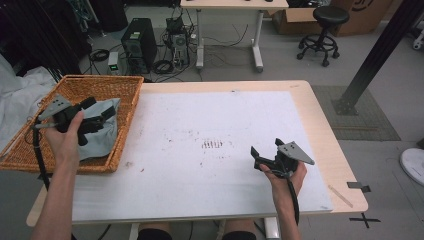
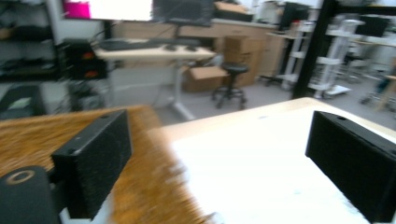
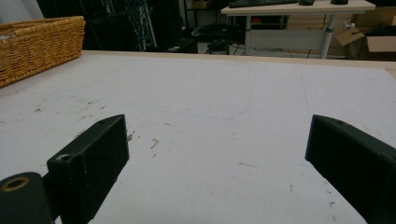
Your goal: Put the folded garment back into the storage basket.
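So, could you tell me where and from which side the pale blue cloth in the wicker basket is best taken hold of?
I would grip the pale blue cloth at its raised, bunched folds near the middle, coming straight down from above. It lies crumpled inside the wicker basket, whose walls block a level approach. The left gripper, with its jaws open and nothing between them, is already over it.

No readable text or labels.

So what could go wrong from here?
The cloth lies heaped against the basket's near wall; it could slump over the rim. The open left gripper hangs just above the cloth and might snag it when lifting away. The basket overhangs the table's left edge, so a nudge could tip it.
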